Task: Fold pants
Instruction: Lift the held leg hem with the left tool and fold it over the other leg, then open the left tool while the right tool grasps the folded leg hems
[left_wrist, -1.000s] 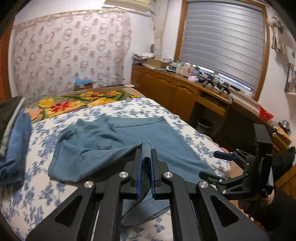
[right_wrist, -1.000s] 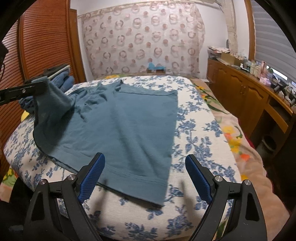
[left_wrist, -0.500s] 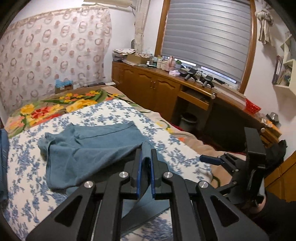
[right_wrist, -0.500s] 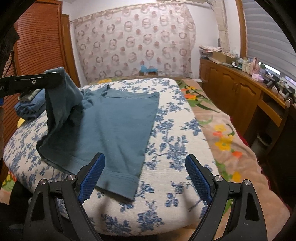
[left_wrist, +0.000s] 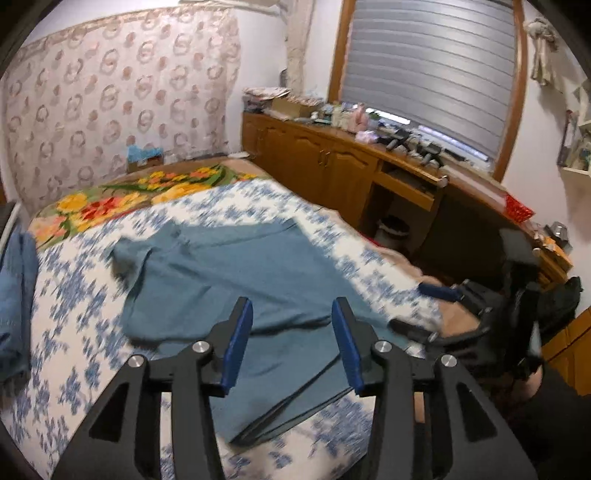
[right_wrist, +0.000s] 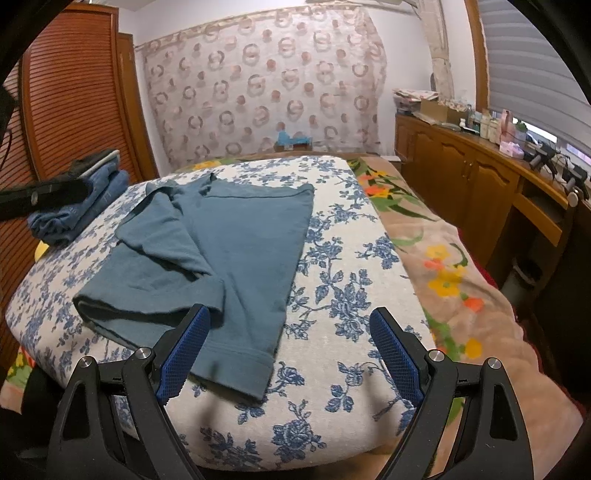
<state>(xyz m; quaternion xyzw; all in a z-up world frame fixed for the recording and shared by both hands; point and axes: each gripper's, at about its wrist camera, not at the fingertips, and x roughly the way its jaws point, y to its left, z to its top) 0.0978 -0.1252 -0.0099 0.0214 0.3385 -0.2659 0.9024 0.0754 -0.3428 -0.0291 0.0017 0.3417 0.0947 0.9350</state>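
In the left wrist view, the left gripper (left_wrist: 291, 332) is now standing with its jaws released and spread wide, holding nothing. Half a second ago those same jaws were clenched on a fold of the teal cloth, so the leg they were carrying has just been let go. The pants (left_wrist: 236, 273) are lying across the middle of the frame on the blue-flowered bed (left_wrist: 66, 325), their near hem reaching down between and just below the blue pads, with the dropped leg draped over the other one. That looks to me like the first lengthwise fold being laid down, though the top layer is sitting rumpled. The right gripper (left_wrist: 436, 306) is showing at the right edge of the frame, blurred, off the bed's side.

In the right wrist view, the right gripper (right_wrist: 291, 354) is hanging with its jaws open and empty, as it was a moment ago. The pants (right_wrist: 240, 240) are filling the centre left of the frame, one leg folded over at a slant with creases through it, the cuffed hem lying just above the left pad and well left of the right one. A stack of folded denim (right_wrist: 74, 206) is resting at the left edge of the bed. I'd judge smoothing or a crosswise fold is still to come.
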